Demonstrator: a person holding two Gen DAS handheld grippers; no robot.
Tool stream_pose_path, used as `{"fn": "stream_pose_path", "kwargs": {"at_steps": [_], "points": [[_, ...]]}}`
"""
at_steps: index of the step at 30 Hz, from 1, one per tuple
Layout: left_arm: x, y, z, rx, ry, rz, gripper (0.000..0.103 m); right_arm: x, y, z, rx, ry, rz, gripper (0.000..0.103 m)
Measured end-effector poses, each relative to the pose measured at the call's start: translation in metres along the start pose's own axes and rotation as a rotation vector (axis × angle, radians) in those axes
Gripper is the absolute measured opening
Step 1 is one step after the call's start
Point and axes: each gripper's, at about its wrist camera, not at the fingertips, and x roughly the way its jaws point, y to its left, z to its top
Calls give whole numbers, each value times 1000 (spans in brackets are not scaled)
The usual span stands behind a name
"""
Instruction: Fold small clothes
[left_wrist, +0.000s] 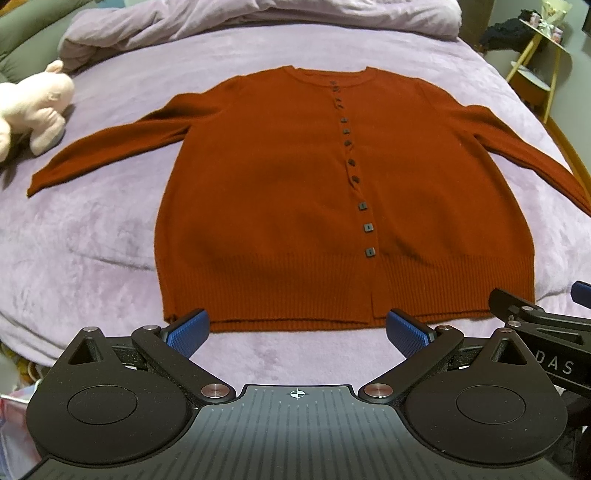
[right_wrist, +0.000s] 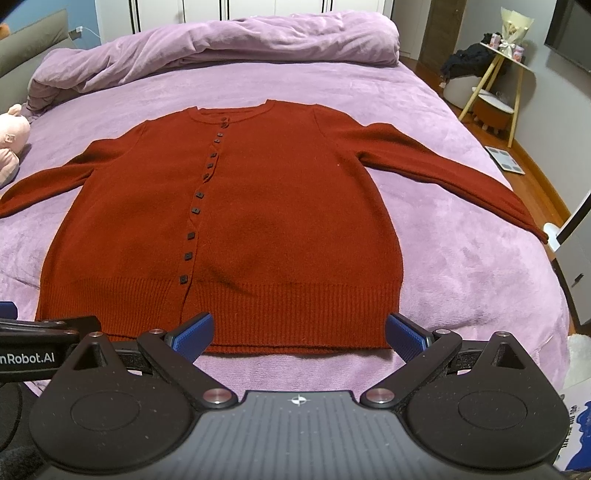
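A rust-red knitted cardigan (left_wrist: 280, 192) with a row of small dark square buttons (left_wrist: 347, 131) lies flat and face up on a bed covered by a lilac plush blanket (left_wrist: 110, 236), its front buttoned, both sleeves spread out to the sides and its ribbed hem nearest the cameras. The left gripper (left_wrist: 297, 334) hovers just short of that hem, its blue-padded fingers (left_wrist: 188, 330) wide apart and holding nothing; the right gripper (right_wrist: 299, 334) sits beside it in the same way, fingers (right_wrist: 194, 334) spread over the hem edge and empty. A bunched lilac duvet (right_wrist: 221, 48) lies across the far end of the bed, and a pale pink stuffed toy (left_wrist: 35, 110) rests on the blanket beyond the tip of one sleeve. Off the bed, a small yellow-legged side table (right_wrist: 498, 74) carries a dark heap and some small items too blurred to name; no container with visible contents can be made out.
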Motion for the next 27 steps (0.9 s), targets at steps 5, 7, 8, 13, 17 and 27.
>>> {"fn": "stream_pose_path", "kwargs": {"at_steps": [5, 7, 8, 13, 17, 27], "points": [[2, 2, 0, -6, -1, -10, 103, 0, -1, 0, 6, -4, 22, 99], [4, 2, 1, -7, 1, -9, 103, 1, -2, 1, 10, -5, 28, 99], [5, 1, 1, -7, 3, -8, 103, 2, -2, 1, 11, -5, 31, 99], [9, 1, 2, -7, 18, -9, 103, 6, -3, 1, 3, 8, 25, 99], [12, 0, 3, -9, 25, -10, 103, 9, -6, 1, 17, 9, 34, 99], [27, 4, 12, 6, -31, -125, 103, 22, -48, 2, 180, -94, 312, 99]]}}
